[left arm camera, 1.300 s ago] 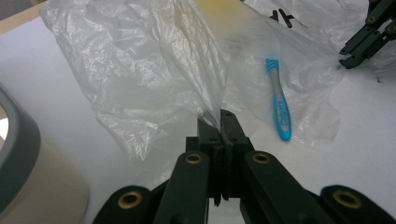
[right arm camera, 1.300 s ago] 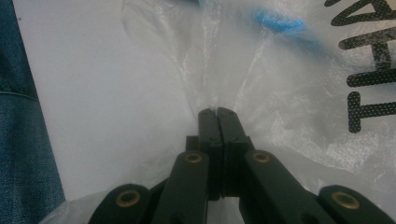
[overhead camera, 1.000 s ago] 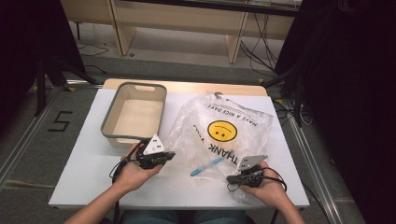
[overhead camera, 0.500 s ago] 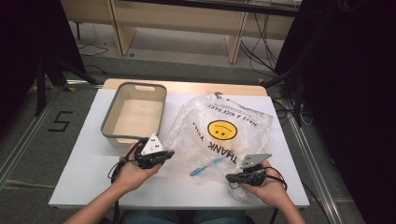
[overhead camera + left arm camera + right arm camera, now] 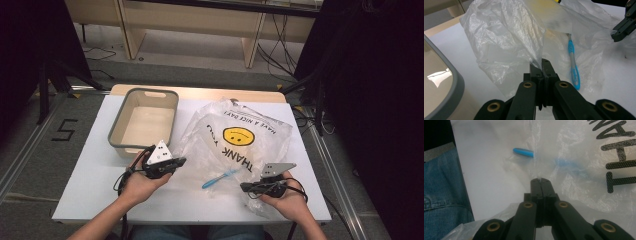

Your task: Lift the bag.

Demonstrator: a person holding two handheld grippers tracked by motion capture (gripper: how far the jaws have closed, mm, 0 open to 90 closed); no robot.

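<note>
Crinkled clear plastic, a thin shopping bag printed with a yellow smiley face and black lettering, lies spread over the right half of the white table, reaching from near the far edge toward the near edge. The left gripper sits at the bag's left margin, jaws pressed together on a fold of the film, which the left gripper view shows rising in a pinched ridge from the fingertips. The right gripper sits by the near right corner, jaws likewise closed on a sliver of the bag's near edge. Between the two grippers a blue plastic toothbrush lies slantwise, its head end under the film and its handle tip poking out onto bare tabletop. A grey-rimmed beige plastic tub stands near the far left corner, just beyond the left gripper.
</note>
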